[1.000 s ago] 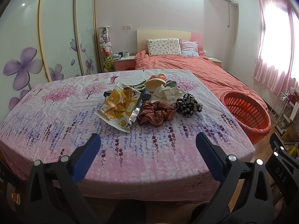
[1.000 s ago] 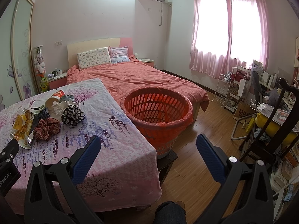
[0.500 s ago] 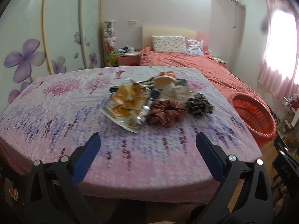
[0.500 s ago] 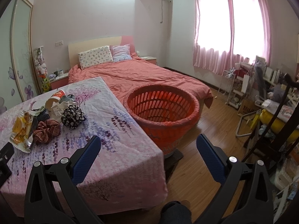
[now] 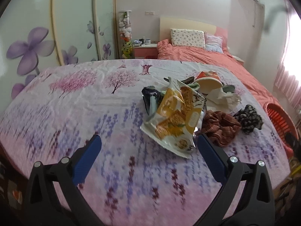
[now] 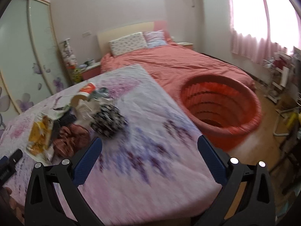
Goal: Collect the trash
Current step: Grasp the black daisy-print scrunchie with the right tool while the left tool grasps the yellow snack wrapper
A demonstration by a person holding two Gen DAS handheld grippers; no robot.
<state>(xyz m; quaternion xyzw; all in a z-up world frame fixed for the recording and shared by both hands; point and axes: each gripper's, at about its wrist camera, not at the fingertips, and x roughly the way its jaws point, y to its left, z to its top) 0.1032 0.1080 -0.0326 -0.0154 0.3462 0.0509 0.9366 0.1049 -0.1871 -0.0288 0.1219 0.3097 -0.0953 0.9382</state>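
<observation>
A pile of trash and cloth lies on the flower-print table (image 5: 75, 101). A yellow snack bag (image 5: 175, 118) is nearest, with a red paper cup (image 5: 208, 81), crumpled white paper (image 5: 222, 98) and a dark wrapper (image 5: 150, 98) behind it. A rust scrunchie (image 5: 220, 126) and a black-and-white scrunchie (image 5: 248, 118) lie to the right. My left gripper (image 5: 148, 148) hangs open just short of the snack bag, its right fingertip close to the bag's edge. My right gripper (image 6: 148, 148) is open over the table's near right part, with the pile (image 6: 79, 116) to its left. The red basket (image 6: 222, 111) stands right of the table.
A bed with a salmon cover (image 6: 180, 64) lies behind the table and basket. A flower-painted wardrobe (image 5: 47, 37) lines the left wall. A nightstand (image 5: 144, 49) holds small items. Chairs and shelves (image 6: 282, 86) crowd the right wall under pink curtains.
Both grippers have moved forward and lower toward the table. The left one has closed in on the snack bag. The right one has swung left, so the table fills more of its view.
</observation>
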